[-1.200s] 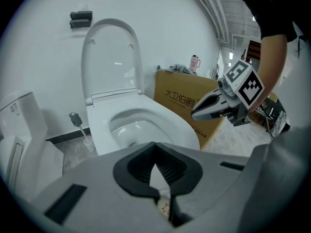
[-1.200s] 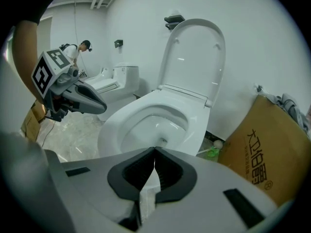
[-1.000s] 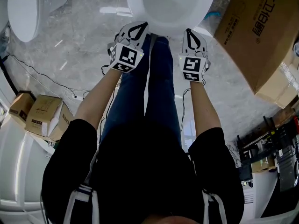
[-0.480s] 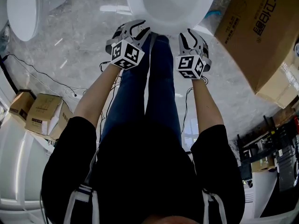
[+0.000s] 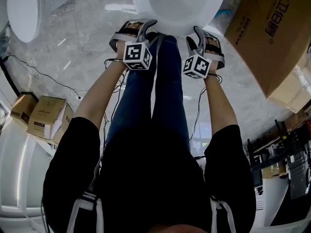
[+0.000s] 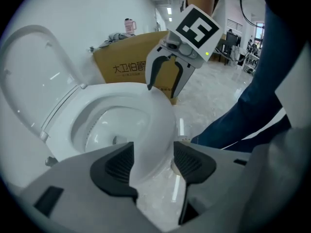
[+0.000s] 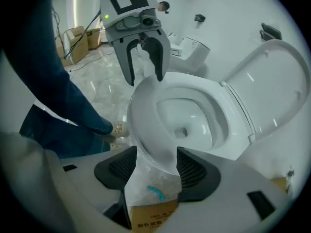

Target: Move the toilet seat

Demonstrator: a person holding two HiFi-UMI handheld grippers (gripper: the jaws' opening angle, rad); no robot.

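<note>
Floor: pale glossy marble (image 5: 73, 57), cardboard boxes (image 5: 272, 33) standing about.
Toilet seat (image 6: 155, 115): down on the bowl, lid (image 6: 34, 72) raised behind.
Left gripper (image 6: 153, 155): jaws just spread wide, the seat's front edge loose between them.
Right gripper (image 7: 156, 159): likewise, just alongside.

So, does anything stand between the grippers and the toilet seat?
Nothing visible does. The front edge of the seat already lies between the open jaws of the left gripper and of the right gripper. Both pairs of jaws have just been opening, and their pads do not press on it.
</note>
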